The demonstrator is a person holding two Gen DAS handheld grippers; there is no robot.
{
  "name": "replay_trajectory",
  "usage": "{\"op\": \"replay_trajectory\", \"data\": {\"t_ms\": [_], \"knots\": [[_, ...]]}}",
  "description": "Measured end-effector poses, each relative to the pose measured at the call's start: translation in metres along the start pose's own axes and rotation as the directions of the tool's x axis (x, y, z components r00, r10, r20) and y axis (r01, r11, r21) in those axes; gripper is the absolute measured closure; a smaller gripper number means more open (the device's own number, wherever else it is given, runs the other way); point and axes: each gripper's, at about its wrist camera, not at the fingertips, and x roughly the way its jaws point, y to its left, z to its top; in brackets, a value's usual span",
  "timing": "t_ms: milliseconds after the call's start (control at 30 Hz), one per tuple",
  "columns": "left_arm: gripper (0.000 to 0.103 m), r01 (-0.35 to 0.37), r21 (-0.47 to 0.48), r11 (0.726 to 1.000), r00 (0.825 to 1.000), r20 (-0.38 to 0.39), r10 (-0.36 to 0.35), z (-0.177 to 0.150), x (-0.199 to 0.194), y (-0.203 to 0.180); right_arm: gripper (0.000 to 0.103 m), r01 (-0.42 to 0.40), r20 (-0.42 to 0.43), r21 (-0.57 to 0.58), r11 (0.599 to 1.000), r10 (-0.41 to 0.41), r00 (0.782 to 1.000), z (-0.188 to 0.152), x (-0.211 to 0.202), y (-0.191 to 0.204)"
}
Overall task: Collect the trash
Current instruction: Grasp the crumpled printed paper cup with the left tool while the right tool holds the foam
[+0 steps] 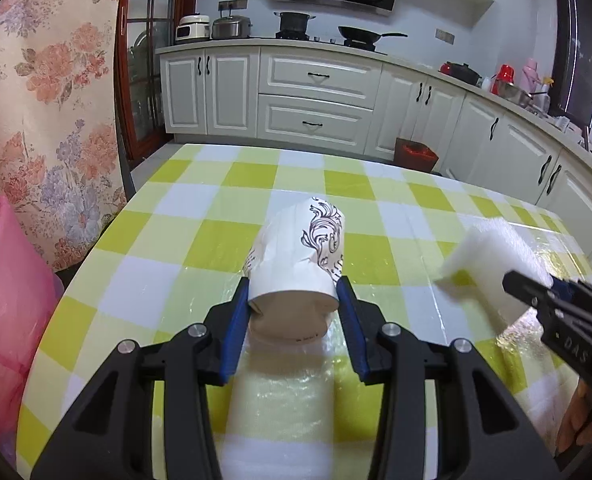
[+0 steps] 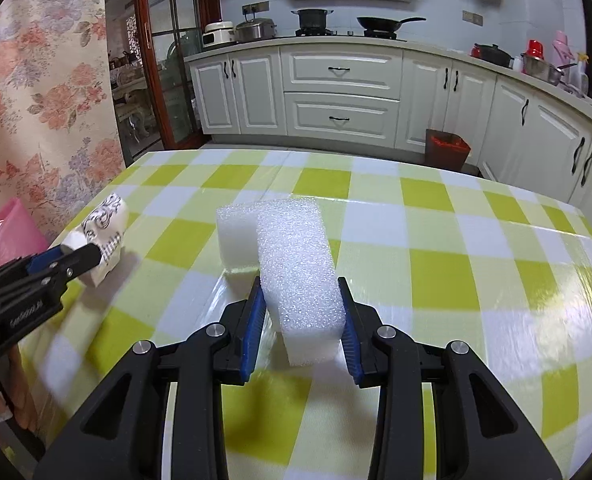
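A white paper cup (image 1: 296, 256) with a black scroll pattern lies on its side just above the checked table (image 1: 168, 236). My left gripper (image 1: 294, 300) is shut on it, its blue pads (image 1: 238, 312) pressing the cup's sides. In the right wrist view this cup (image 2: 106, 220) and the left gripper (image 2: 78, 254) sit at the far left. My right gripper (image 2: 301, 308) is shut on a white foam block (image 2: 300, 272). A second foam part (image 2: 236, 236) juts left behind it; whether the two are joined I cannot tell. The left wrist view shows the foam (image 1: 492, 256) and the right gripper (image 1: 532, 292) at right.
A pink plastic bag (image 1: 4, 288) (image 2: 8, 232) hangs off the table's left edge, beside a floral curtain (image 1: 44, 100). A brown bin with a red liner (image 1: 416, 154) (image 2: 446, 148) stands on the floor beyond the table's far edge. White kitchen cabinets (image 2: 340, 92) line the back.
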Motion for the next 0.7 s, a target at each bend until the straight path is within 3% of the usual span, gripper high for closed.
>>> {"op": "replay_trajectory", "data": {"t_ms": [700], "knots": [[0.061, 0.037, -0.002, 0.999, 0.988, 0.149, -0.037, -0.065, -0.117, 0.016, 0.068, -0.016, 0.059, 0.011, 1.000, 0.016, 0.998, -0.059, -0.092, 0.040]]}}
